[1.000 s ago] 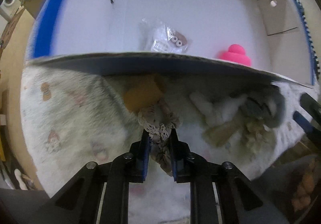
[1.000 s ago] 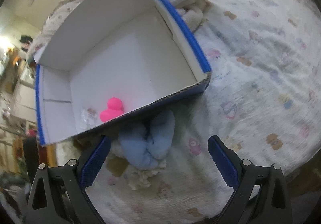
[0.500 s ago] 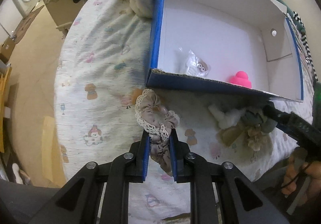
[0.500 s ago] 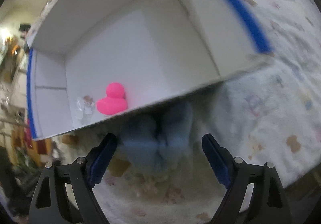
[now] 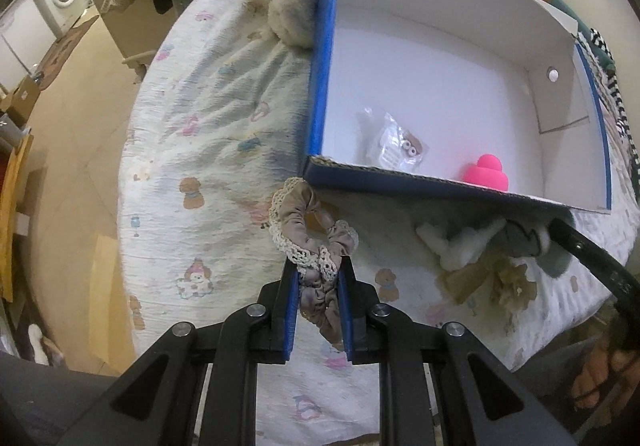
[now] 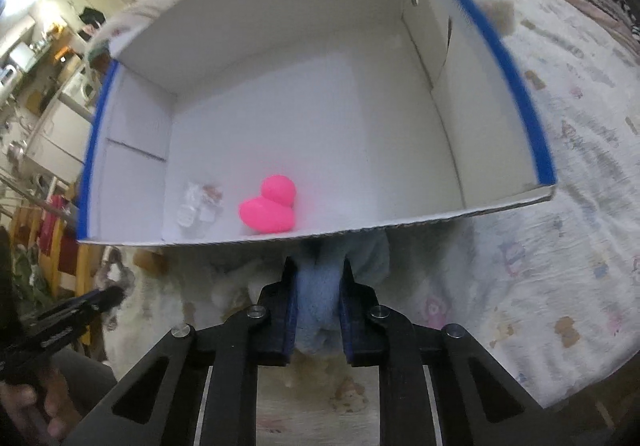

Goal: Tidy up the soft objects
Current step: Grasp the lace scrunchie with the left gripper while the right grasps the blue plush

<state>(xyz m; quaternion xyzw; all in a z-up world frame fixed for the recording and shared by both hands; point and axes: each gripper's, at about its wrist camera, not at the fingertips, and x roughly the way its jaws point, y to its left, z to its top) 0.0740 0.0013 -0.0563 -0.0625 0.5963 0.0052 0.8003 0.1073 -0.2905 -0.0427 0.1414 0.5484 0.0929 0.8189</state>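
Note:
My left gripper [image 5: 318,270] is shut on a beige lace-edged scrunchie [image 5: 306,230] and holds it above the bed, just before the near left corner of a blue-edged white box [image 5: 400,180]. The box holds a pink rubber duck [image 5: 486,176] and a small clear packet [image 5: 396,150]. My right gripper [image 6: 318,270] is shut on a pale blue fluffy cloth [image 6: 320,300] right below the box's near wall [image 6: 360,228]. The duck [image 6: 270,206] and packet [image 6: 198,206] show inside in the right wrist view.
A pile of soft items [image 5: 484,258] lies on the printed bedsheet [image 5: 208,118] by the box's front wall. A cream fluffy item [image 5: 286,12] lies beside the box's far left side. The bed edge drops to the floor [image 5: 72,150] at left.
My left gripper rose and pulled back with the scrunchie, so the whole box shows. My right gripper moved in toward the box and closed on the blue cloth.

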